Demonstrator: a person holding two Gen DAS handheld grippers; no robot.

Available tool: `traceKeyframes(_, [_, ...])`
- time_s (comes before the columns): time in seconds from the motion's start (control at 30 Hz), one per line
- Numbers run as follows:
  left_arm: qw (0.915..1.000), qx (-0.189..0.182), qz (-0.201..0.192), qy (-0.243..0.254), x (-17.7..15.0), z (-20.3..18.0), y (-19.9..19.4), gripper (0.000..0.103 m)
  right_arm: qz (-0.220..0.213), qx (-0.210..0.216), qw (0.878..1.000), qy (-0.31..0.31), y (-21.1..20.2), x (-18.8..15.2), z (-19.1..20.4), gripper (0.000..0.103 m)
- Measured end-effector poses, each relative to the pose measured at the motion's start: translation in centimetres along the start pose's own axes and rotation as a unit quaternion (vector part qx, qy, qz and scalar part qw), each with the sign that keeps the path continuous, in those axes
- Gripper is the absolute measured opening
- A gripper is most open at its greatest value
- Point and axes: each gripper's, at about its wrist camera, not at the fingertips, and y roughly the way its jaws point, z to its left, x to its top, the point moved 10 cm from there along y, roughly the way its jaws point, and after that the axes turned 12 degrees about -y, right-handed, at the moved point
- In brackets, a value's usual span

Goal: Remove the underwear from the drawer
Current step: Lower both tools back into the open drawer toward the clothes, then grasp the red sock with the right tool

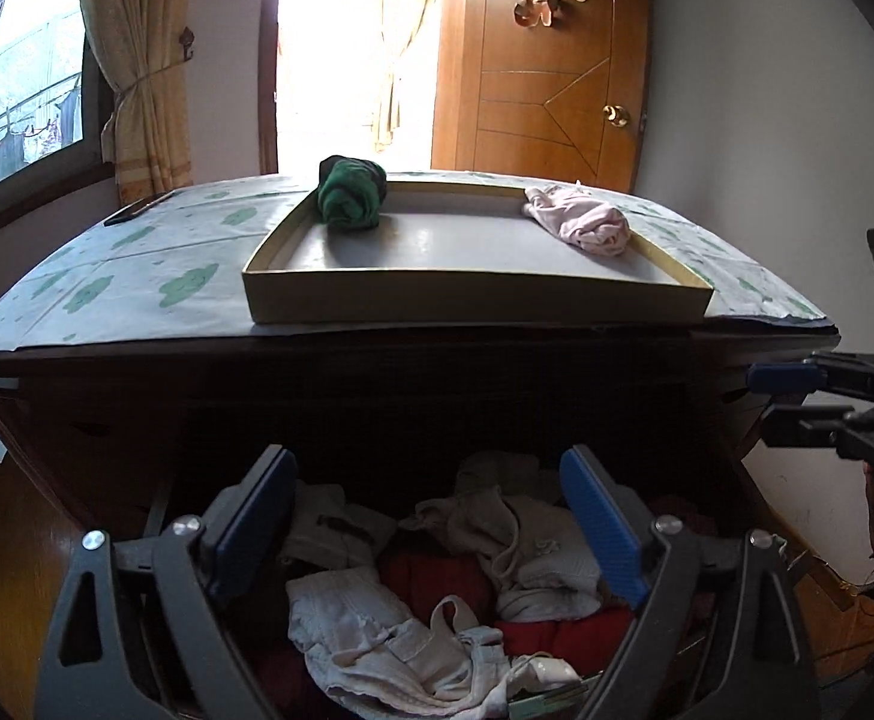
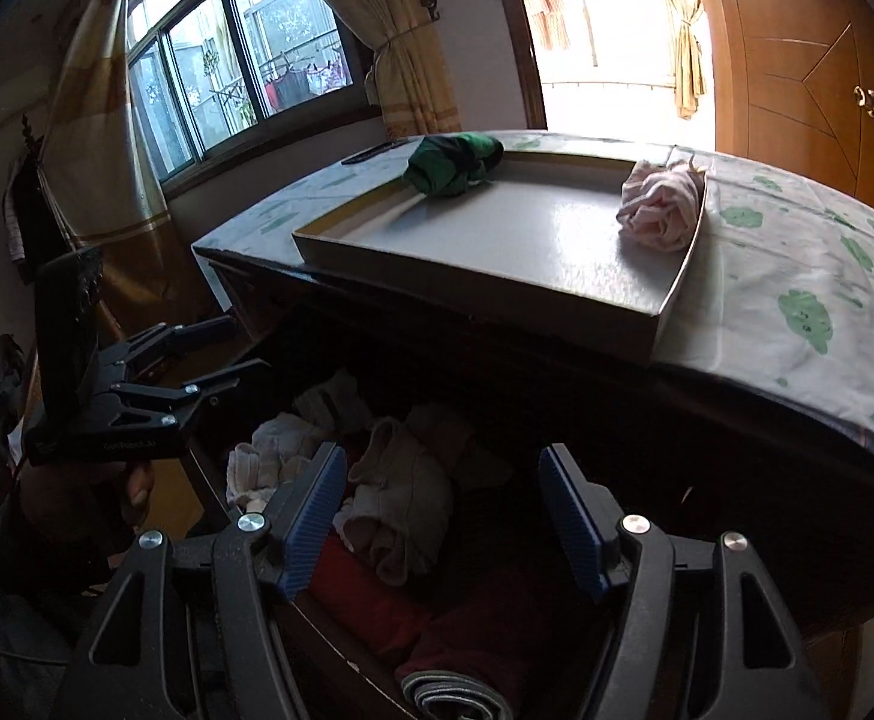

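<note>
Your left tongs [image 1: 431,516] hang wide apart and hold nothing, poised above the open drawer [image 1: 754,480] of a dark wooden dresser. Below them, the drawer is packed with crumpled underwear [image 1: 532,546] in white, beige and red, none of it touched by the blue pads. On the surface above, covered by a white cloth with green cloud shapes [image 1: 137,276], sits a shallow tray [image 1: 472,306]. In its far left corner lies a rolled green garment [image 1: 351,192]; in its far right corner rests a bunched pink garment [image 1: 586,222], leaning over the rim. A dark phone [image 1: 137,208] lies near the cloth's far left edge. Your right tongs [image 2: 442,516] are also spread open and hold nothing, hovering over a beige piece [image 2: 395,504] at the drawer's right side.
</note>
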Motion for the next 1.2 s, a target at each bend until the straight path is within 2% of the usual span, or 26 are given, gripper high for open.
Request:
traceKeyframes(0.23, [0.9998, 0.016, 0.000, -0.007, -1.2, 1.7, -0.6, 0.093, 0.087, -0.003, 0.996, 0.006, 3.4, -4.1, -0.3, 0.069])
traceKeyframes(0.4, [0.9997, 0.024, 0.005, -0.009, -1.7, 2.4, -0.4, 0.094, 0.162, -0.004, 0.987, 0.001, 5.7, -6.2, -0.3, 0.069])
traceKeyframes(0.7, [0.9996, 0.022, -0.006, 0.016, -2.2, 2.3, -0.7, 0.100, 0.303, -0.031, 0.951, -0.048, 9.2, -9.6, 0.2, 0.069])
traceKeyframes(0.97, [1.0000, 0.005, 0.000, 0.002, -2.3, 2.5, -0.6, 0.102, 0.357, -0.053, 0.930, -0.072, 11.2, -10.9, 0.0, 0.069])
traceKeyframes(1.2, [1.0000, 0.003, -0.005, 0.005, -2.2, 2.3, -1.0, 0.102, 0.405, -0.077, 0.903, -0.122, 13.6, -12.2, 0.0, 0.071])
